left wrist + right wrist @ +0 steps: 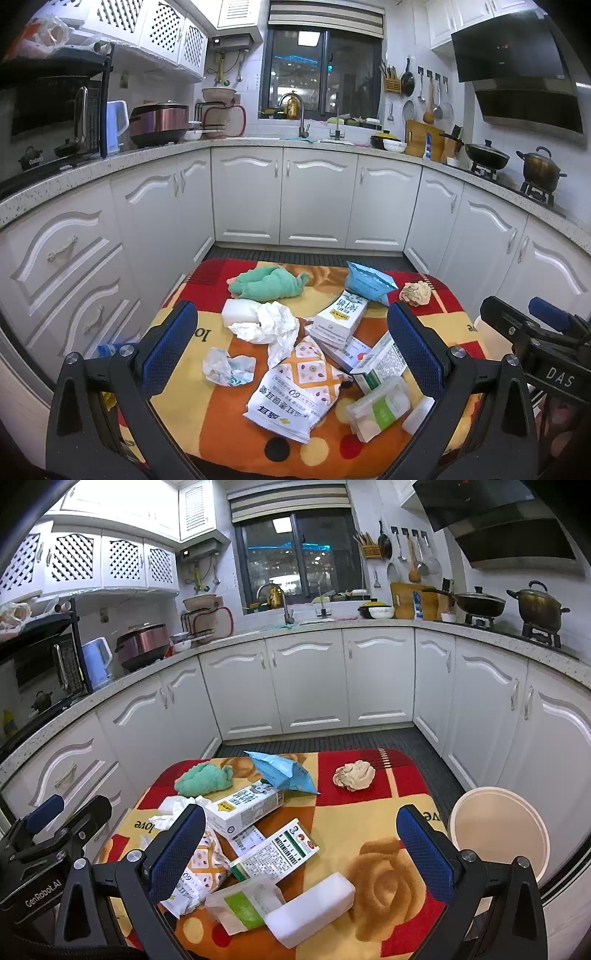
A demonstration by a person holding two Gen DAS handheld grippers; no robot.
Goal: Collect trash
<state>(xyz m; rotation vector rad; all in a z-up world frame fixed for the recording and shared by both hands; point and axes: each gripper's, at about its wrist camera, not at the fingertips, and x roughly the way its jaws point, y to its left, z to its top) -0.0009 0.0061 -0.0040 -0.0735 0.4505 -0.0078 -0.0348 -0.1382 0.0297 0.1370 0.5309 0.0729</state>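
Trash lies scattered on a small table with a red, orange and yellow cloth [207, 417] [343, 827]. I see a crumpled white tissue [271, 323], a white snack bag [295, 395], a milk carton [340, 317] [242, 806], a blue foil bag [367, 282] [282, 770], a beige paper ball [416, 292] [354, 774], a green-labelled packet [378, 408] [245, 904] and a white block [310, 908]. My left gripper [291, 350] hangs open above the pile, holding nothing. My right gripper [301, 853] is open too, over the near half of the table.
A round beige bin [498, 830] stands on the floor right of the table. A green towel [267, 282] [203, 779] lies at the table's far left. White kitchen cabinets [317, 195] ring the table on three sides, with a dark floor mat [332, 740] beyond.
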